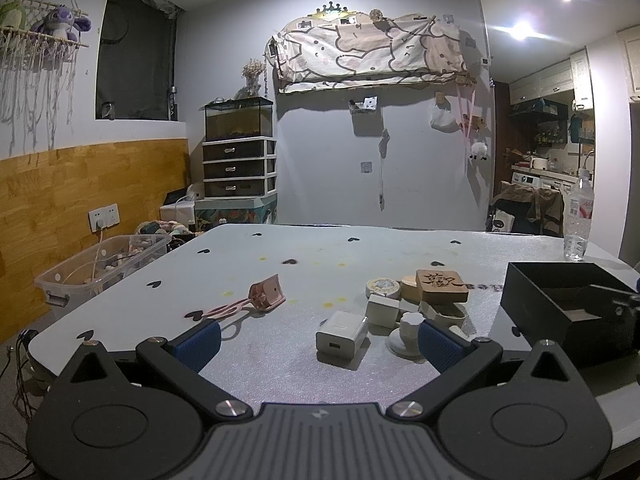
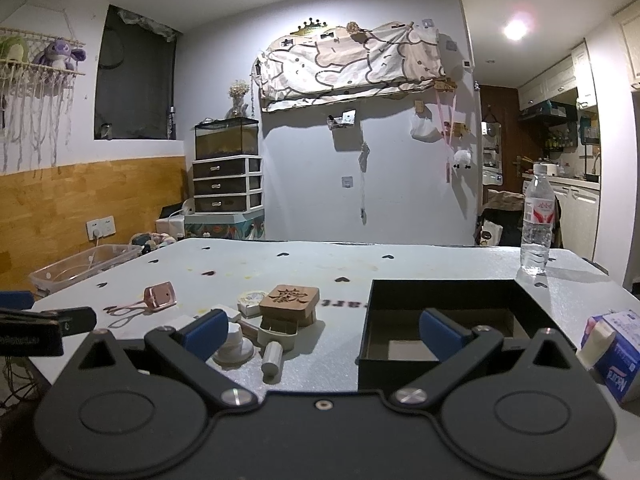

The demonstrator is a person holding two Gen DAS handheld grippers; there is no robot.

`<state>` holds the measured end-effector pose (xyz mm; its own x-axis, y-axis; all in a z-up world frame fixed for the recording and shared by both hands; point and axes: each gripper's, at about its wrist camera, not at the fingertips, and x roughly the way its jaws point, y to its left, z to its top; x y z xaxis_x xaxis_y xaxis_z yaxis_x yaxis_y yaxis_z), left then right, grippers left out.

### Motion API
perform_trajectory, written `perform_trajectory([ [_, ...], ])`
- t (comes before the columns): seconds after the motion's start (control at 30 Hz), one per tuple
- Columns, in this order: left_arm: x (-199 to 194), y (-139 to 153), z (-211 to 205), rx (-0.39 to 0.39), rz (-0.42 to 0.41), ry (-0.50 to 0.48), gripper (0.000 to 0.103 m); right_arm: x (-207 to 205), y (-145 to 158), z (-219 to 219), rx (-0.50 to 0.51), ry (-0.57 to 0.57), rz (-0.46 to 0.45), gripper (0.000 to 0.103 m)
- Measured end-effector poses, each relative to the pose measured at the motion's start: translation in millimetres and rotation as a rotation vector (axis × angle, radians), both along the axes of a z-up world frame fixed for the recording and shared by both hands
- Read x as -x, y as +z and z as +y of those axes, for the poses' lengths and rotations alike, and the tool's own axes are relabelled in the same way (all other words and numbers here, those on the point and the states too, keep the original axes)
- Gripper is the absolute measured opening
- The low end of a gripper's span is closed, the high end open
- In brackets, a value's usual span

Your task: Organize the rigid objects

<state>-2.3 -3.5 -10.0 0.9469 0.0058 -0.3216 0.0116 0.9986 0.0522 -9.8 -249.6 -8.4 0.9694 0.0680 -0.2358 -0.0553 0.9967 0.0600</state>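
Both claws are hovering low over the near edge of the desk (image 1: 360, 248), each spread wide w/ nothing between the blue pads. Left claw (image 1: 318, 338) is facing a white charger cube (image 1: 341, 335) lying just ahead of it, slightly right of centre. Right claw (image 2: 322, 332) is sitting w/ its right finger over the open black box (image 2: 448, 312) and its left finger near the clutter.

Clutter is bunching mid-desk, left of the box: carved wooden block (image 2: 289, 300) resting on top of other bits, round tin (image 1: 383, 287) behind it, small white box (image 1: 383, 310), white knob-shaped piece (image 1: 409, 334) and a white cylinder (image 2: 271, 356) lying nearest. Pink clip-like item (image 1: 267, 293) is lying apart to the left.

Water bottle (image 2: 537, 226) is standing at the far right corner; blue-white carton (image 2: 614, 350) is lying right of the box.
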Motion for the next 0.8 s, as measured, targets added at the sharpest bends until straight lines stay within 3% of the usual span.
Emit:
perform_trajectory([
  [0.37, -20, -15, 1, -0.019, 0.014, 0.03, 0.103, 1, -5, -15, 0.02, -0.01, -0.007, 0.103],
  [0.8, -77, -42, 1, 0.033, 0.147, -0.04, 0.103, -34, -4, -118, -0.069, -0.261, 0.047, 0.103],
])
